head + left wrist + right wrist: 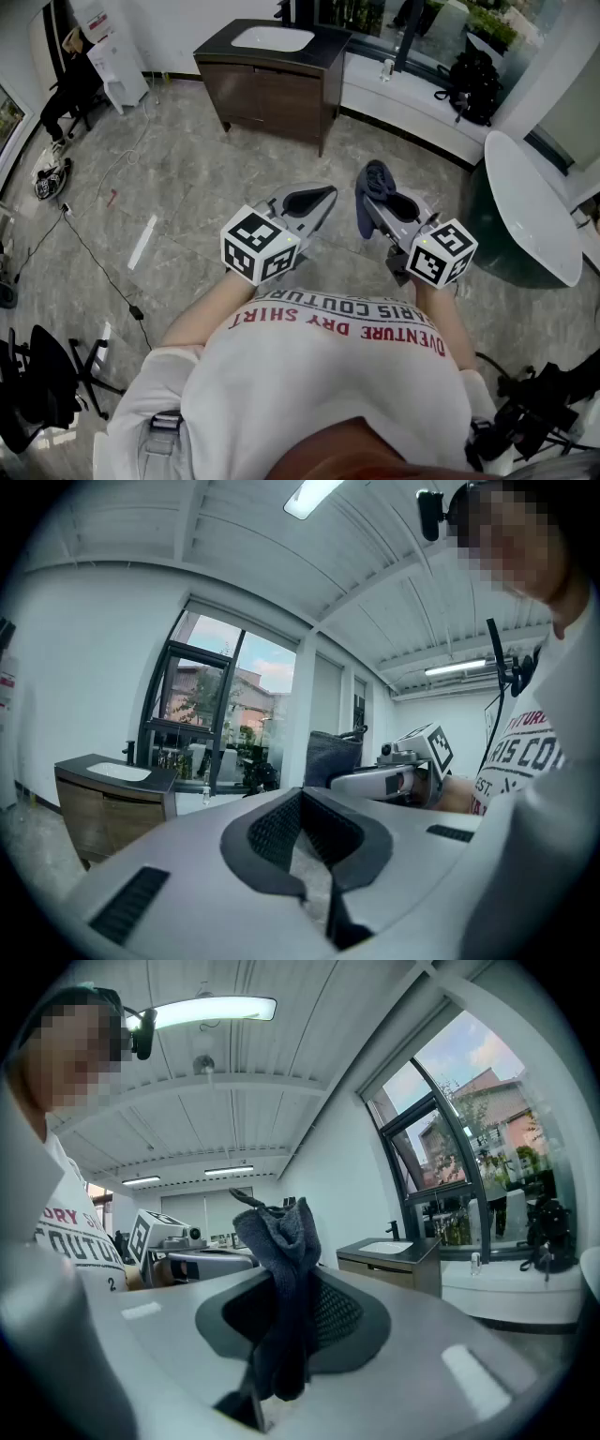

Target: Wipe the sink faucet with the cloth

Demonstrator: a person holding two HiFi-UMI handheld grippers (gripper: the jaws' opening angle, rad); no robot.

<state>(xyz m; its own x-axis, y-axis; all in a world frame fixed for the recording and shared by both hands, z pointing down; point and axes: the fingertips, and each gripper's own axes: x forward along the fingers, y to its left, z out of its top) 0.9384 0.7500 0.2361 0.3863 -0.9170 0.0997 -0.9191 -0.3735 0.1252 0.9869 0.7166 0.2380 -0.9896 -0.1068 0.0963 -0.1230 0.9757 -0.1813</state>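
The person stands on the open floor, well apart from the dark tabletop [330,42] that carries the sink [272,37]. The wipe has not begun. The right tool [377,208] is clenched on the cloth [375,178], which stands bunched above the jaws with a tail hanging below them. The left tool [319,199] is closed at the tips with nothing between its jaws. The faucet [395,1230] is a small dark post at the tabletop's back edge, behind the sink.

The likeliest fault lies in the hold. Only a narrow fold seems pinched, so rubbing against the faucet could drag the cloth out of the jaws. If the bunched end flops aside, the hard jaw tips rather than the fabric could meet the metal and scrape it. The hanging tail may trail into the sink or snag on the spout. On the walk over, the cable [94,253] lying on the floor to the left could catch a foot.
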